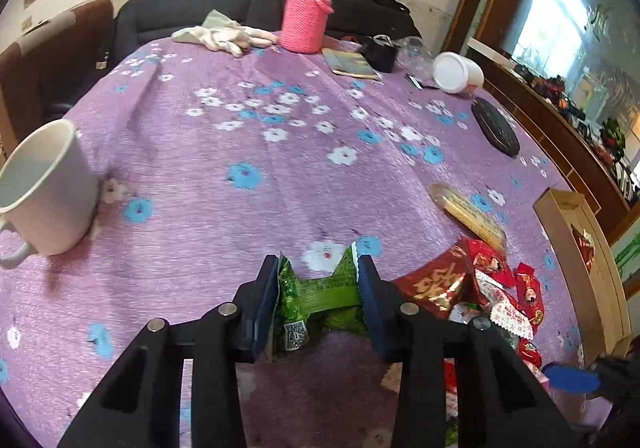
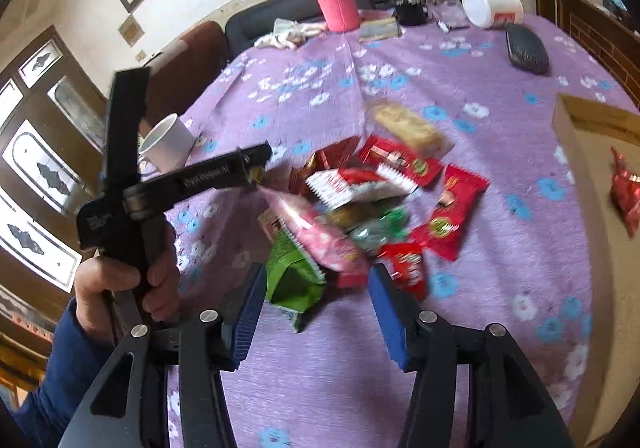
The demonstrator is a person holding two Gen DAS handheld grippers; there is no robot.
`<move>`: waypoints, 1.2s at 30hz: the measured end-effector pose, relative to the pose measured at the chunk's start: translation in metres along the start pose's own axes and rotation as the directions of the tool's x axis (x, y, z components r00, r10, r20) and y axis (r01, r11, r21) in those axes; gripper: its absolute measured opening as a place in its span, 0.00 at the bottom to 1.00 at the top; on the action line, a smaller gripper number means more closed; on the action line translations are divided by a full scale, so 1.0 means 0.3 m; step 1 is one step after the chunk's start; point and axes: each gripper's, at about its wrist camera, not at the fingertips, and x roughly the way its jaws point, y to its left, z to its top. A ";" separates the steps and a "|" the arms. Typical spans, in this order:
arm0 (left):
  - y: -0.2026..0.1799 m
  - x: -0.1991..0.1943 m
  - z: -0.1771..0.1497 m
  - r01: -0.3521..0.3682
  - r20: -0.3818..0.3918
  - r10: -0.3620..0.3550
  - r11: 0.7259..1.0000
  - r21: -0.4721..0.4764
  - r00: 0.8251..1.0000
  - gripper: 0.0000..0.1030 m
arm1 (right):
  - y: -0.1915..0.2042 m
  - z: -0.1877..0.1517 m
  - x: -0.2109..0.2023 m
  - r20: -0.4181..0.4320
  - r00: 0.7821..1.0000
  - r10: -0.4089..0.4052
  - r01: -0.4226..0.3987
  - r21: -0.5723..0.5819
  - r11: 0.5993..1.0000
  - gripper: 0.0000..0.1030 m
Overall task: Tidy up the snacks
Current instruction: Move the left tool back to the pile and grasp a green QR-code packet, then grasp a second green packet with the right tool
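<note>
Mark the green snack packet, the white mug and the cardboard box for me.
green snack packet [image 1: 320,294]: left wrist view, its pinched middle between the left gripper's pads.
white mug [image 1: 48,188]: left wrist view, its outer side wall.
cardboard box [image 2: 580,152]: right wrist view, its near side wall.

Purple floral tablecloth [image 1: 240,152] under mug [image 1: 44,188], snack packets [image 2: 384,192], flask [image 1: 306,14].

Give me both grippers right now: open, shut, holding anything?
Left gripper: jaws shut on the green snack packet, squeezing it at the middle.
Right gripper: jaws open, holding nothing, over the snack pile.
</note>
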 end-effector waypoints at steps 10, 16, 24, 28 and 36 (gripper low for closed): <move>0.002 -0.063 0.017 0.025 0.053 -0.024 1.000 -0.007 0.998 0.37 | 0.087 0.007 0.101 0.006 0.997 -0.075 0.075 -0.025 0.997 0.43; 0.009 -0.085 0.021 0.044 0.070 -0.043 0.999 -0.014 0.997 0.37 | 0.104 -0.013 0.083 0.042 0.998 -0.056 0.059 -0.071 0.996 0.35; -0.041 -0.129 0.013 0.086 0.109 -0.089 0.996 0.038 0.990 0.37 | 0.056 -0.087 -0.003 0.126 0.990 0.069 -0.062 -0.063 0.996 0.35; -0.074 -0.150 0.003 0.082 0.134 -0.093 0.993 0.083 0.987 0.37 | 0.023 -0.112 -0.007 0.111 0.979 0.169 -0.168 -0.019 0.986 0.35; -0.066 -0.145 0.002 0.078 0.132 -0.087 0.994 0.073 0.987 0.37 | -0.024 -0.141 0.010 -0.037 0.987 0.156 -0.156 0.002 0.988 0.40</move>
